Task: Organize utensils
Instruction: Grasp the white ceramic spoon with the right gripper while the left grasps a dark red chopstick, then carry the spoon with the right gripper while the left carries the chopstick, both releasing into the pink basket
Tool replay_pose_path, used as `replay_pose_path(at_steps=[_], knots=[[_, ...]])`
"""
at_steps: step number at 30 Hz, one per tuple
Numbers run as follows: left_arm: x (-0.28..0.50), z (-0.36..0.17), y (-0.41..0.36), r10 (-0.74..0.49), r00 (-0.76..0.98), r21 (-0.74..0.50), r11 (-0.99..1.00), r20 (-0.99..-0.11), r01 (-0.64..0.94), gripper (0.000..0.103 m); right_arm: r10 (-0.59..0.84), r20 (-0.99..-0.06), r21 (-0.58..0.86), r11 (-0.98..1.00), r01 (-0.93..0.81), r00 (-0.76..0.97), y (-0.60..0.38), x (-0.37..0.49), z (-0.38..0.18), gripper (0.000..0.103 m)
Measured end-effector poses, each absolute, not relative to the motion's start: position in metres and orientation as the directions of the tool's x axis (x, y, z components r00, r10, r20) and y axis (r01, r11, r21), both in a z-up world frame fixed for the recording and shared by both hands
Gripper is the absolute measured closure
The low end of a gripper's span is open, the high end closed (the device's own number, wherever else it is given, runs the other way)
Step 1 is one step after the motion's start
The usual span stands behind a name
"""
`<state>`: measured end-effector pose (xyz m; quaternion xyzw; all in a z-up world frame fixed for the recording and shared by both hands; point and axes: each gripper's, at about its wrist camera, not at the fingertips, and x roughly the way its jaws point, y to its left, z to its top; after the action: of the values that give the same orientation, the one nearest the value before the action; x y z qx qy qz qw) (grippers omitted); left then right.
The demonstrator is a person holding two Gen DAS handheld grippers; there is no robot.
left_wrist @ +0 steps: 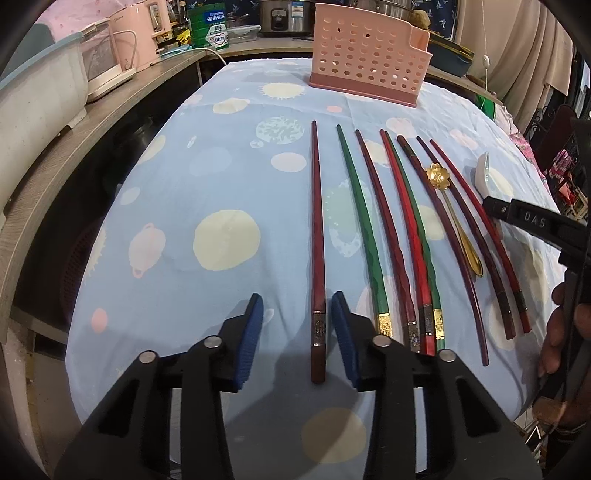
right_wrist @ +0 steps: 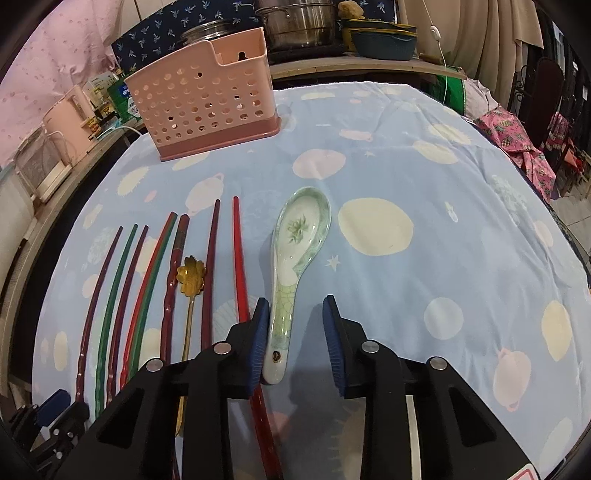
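Several chopsticks lie side by side on the blue cloth. My left gripper (left_wrist: 297, 308) is open, and the thick end of the leftmost dark red chopstick (left_wrist: 317, 236) lies between its fingers. A gold flower spoon (left_wrist: 448, 210) lies among the chopsticks to the right; it also shows in the right wrist view (right_wrist: 190, 291). My right gripper (right_wrist: 295, 314) is open, and the handle of a white and green ceramic spoon (right_wrist: 295, 254) lies just inside its left finger. A pink perforated utensil holder (left_wrist: 367, 55) stands at the far side of the table and shows in the right wrist view too (right_wrist: 207, 103).
A green chopstick (left_wrist: 364, 236) and a red and green pair (left_wrist: 413, 236) lie right of my left gripper. A red chopstick (right_wrist: 240, 266) runs under my right gripper's left finger. A counter with appliances (left_wrist: 110, 62) lines the left side. Pots (right_wrist: 295, 22) stand behind the holder.
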<state>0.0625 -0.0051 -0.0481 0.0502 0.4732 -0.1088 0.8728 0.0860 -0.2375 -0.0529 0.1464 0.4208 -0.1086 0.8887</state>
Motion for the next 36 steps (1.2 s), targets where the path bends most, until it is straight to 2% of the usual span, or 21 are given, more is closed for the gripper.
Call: replay_pose_path(at_steps=[3, 5, 7, 17, 26, 36], knots=[[0.062, -0.048, -0.004, -0.154, 0.526, -0.028, 0.97, -0.837, 0.24, 0.077, -0.082, -0.778, 0.148, 0.939, 0.309, 0.623, -0.237, 0.081, -0.053, 0.084], [0.06, -0.047, -0.004, -0.165, 0.523, -0.038, 0.969, -0.836, 0.245, 0.087, -0.081, -0.779, 0.144, 0.942, 0.303, 0.622, -0.238, 0.075, -0.054, 0.09], [0.058, -0.047, -0.006, -0.181, 0.517, -0.051, 0.965, -0.836, 0.256, 0.096, -0.074, -0.779, 0.147, 0.944, 0.296, 0.622, -0.238, 0.069, -0.053, 0.091], [0.047, -0.028, -0.003, -0.218, 0.537, -0.09, 0.963, -0.815, 0.255, 0.096, -0.063, -0.748, 0.164, 0.947, 0.276, 0.661, -0.242, 0.027, -0.024, 0.094], [0.061, 0.035, 0.009, -0.252, 0.637, -0.131, 0.964, -0.729, 0.231, 0.096, -0.045, -0.69, 0.214, 0.941, 0.263, 0.723, -0.256, 0.022, 0.02, 0.096], [0.126, 0.108, 0.005, -0.259, 0.735, -0.149, 0.965, -0.627, 0.214, 0.096, -0.014, -0.642, 0.25, 0.941, 0.226, 0.766, -0.264, 0.051, 0.057, 0.097]])
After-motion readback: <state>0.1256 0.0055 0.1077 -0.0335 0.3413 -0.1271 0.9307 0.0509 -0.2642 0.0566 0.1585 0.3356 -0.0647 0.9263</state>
